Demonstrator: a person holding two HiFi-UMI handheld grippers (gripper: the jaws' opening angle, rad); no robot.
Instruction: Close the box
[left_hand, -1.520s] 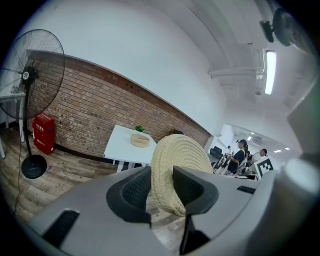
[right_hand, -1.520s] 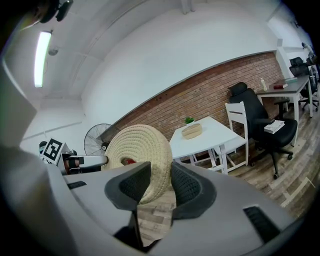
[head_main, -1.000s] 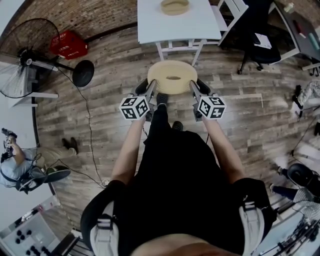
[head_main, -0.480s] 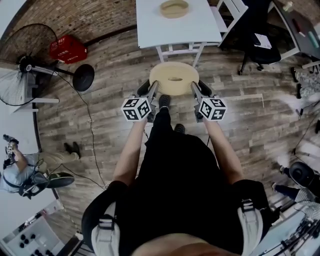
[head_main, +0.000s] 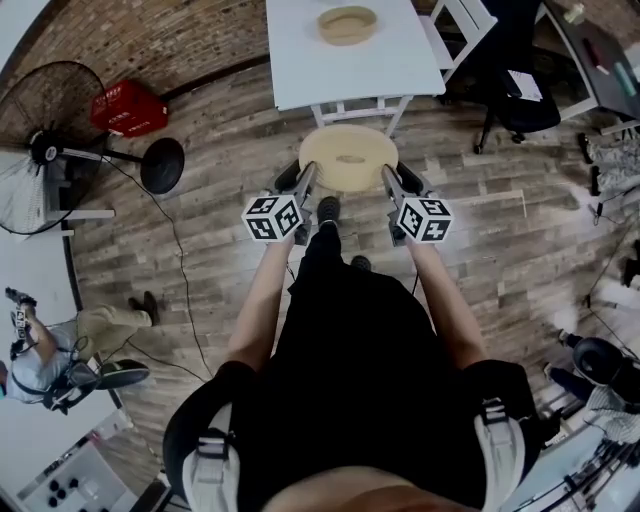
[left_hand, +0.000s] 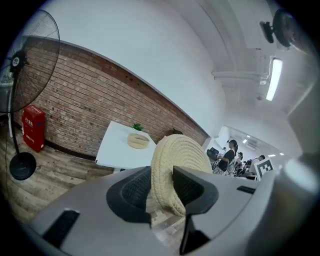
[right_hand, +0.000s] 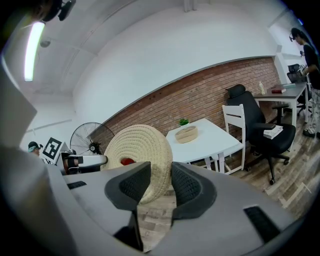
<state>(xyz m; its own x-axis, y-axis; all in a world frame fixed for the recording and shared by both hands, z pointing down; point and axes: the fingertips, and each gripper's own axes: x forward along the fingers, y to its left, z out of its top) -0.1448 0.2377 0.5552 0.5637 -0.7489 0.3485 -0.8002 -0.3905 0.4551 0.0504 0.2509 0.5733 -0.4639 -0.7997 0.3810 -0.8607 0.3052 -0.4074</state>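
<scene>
We see the box (head_main: 347, 24), a round woven basket, open-topped, toward the far end of the white table (head_main: 300, 60). What's in it we can't tell. A small green plant (left_hand: 139, 128) stands on the table just behind it.

The lid (head_main: 348, 160), a woven disc w/ a hole at ctr, isn't on the box. We hold it in the air just short of the table's near edge, over the floor (head_main: 220, 250). The left gripper (head_main: 298, 180) is clamped on the lid's left rim and the right gripper (head_main: 400, 180) on its right rim. Each has both pads pressed against the weave.

The floor is wood plank. A brick wall (left_hand: 75, 110) runs behind the table. Left of the table are a red crate (head_main: 128, 107) & a standing fan (head_main: 40, 150). Right of the table are a white chair (right_hand: 235, 125) & a black office chair (head_main: 510, 90). Well apart from the table, far left, is a person (head_main: 50, 340).
</scene>
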